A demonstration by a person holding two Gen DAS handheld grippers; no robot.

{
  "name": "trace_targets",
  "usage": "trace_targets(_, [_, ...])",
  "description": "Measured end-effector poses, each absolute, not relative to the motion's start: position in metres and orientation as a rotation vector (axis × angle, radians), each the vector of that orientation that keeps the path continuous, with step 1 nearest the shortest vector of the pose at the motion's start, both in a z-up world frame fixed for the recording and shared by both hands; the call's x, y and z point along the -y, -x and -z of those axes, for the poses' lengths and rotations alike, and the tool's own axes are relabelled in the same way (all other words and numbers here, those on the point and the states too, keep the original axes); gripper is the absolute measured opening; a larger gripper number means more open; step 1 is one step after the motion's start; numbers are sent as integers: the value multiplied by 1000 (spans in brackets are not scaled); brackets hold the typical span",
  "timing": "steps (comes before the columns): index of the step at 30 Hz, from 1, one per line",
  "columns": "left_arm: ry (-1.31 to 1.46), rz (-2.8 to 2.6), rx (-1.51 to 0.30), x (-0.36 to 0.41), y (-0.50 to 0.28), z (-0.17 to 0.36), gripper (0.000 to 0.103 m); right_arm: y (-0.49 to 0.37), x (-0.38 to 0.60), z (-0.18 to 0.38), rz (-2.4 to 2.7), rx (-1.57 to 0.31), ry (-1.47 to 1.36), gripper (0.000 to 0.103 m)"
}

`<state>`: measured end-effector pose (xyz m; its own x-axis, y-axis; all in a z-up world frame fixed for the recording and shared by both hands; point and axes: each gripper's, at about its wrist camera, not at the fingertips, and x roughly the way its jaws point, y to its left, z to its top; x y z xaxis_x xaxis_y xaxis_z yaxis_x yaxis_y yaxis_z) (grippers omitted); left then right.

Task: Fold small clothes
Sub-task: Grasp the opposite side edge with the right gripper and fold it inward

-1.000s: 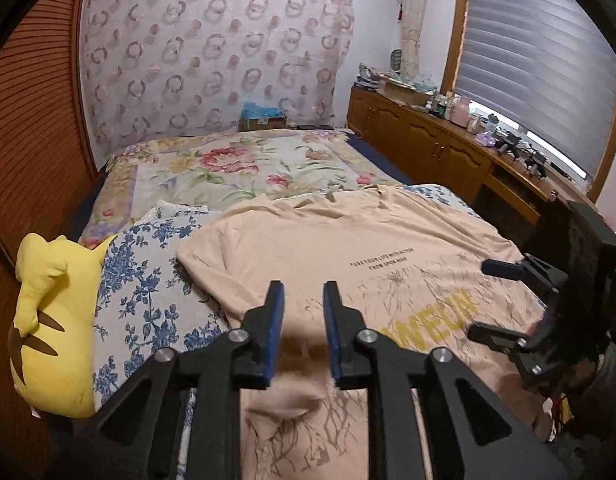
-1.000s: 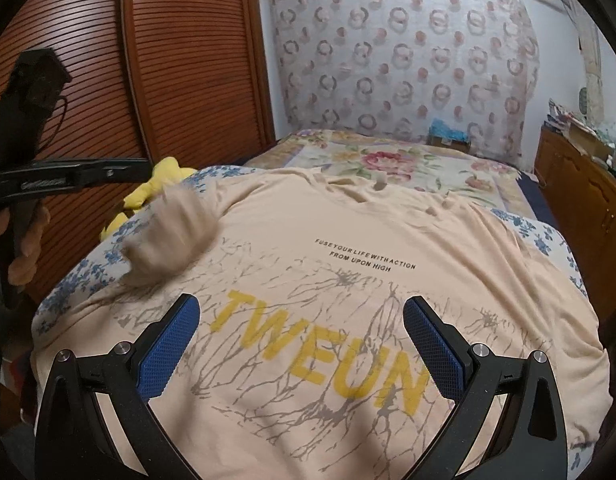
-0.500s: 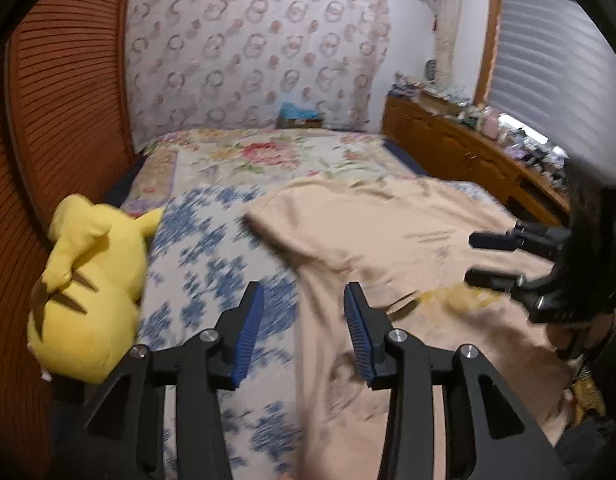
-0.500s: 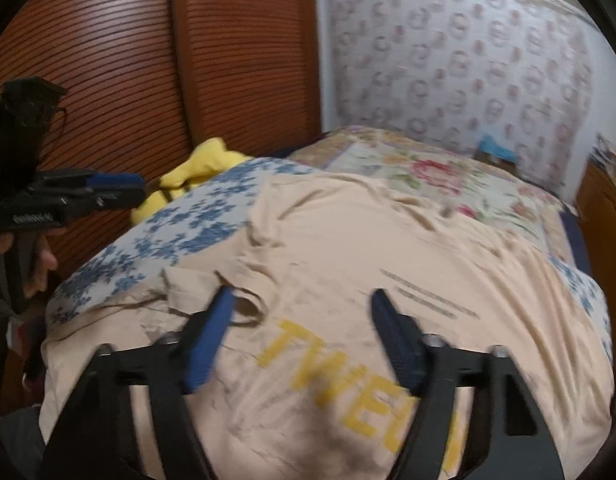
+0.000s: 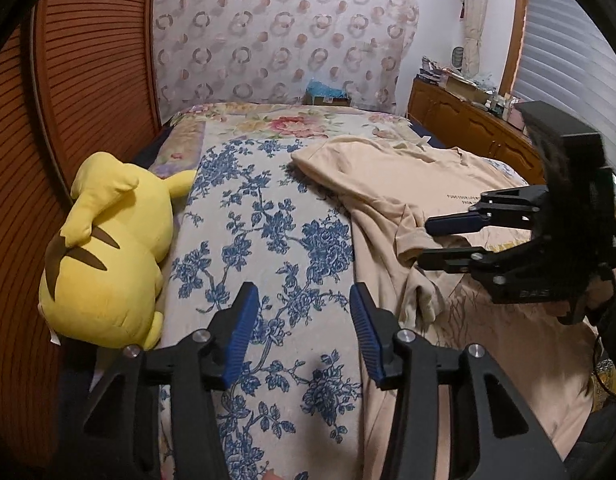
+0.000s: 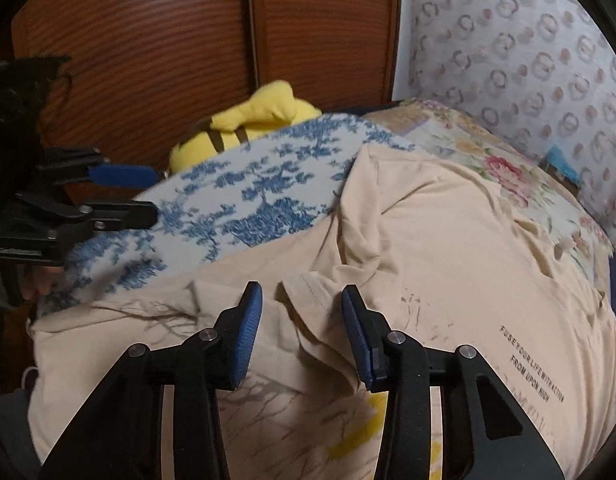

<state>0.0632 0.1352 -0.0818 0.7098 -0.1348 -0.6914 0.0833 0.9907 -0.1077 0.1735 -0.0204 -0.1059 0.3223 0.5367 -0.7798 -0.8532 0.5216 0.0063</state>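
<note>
A beige T-shirt (image 5: 391, 184) with yellow print lies on the bed, its left sleeve (image 6: 308, 300) folded in over the body. My left gripper (image 5: 304, 328) is open and empty above the blue floral bedcover (image 5: 264, 232), left of the shirt. My right gripper (image 6: 302, 328) is open, its pads either side of the folded sleeve's hem, not closed on it. It also shows in the left wrist view (image 5: 439, 240), over the sleeve. The left gripper shows at the left of the right wrist view (image 6: 136, 194).
A yellow plush toy (image 5: 108, 248) lies at the bed's left edge by the wooden slatted doors (image 5: 84, 80). A floral quilt (image 5: 292, 124) covers the far end. A wooden cabinet (image 5: 467, 128) with clutter runs along the right under the blinds.
My left gripper has let go of the sleeve, opened wider and swung left off the shirt over the floral cover. My right gripper has narrowed and moved left to the folded sleeve.
</note>
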Motion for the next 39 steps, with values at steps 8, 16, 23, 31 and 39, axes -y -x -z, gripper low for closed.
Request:
trace_targets(8, [75, 141, -784, -130, -66, 86, 47, -181, 42, 99, -917, -773, 395, 2])
trace_targets(16, [73, 150, -786, -121, -67, 87, 47, -193, 101, 79, -761, -738, 242, 2])
trace_targets(23, [73, 152, -786, -117, -68, 86, 48, -205, 133, 79, -626, -736, 218, 2])
trace_targets(31, [77, 161, -785, -114, -68, 86, 48, -192, 79, 85, -839, -769, 256, 49])
trace_targets(39, [62, 170, -824, -107, -72, 99, 48, -193, 41, 112, -854, -842, 430, 9])
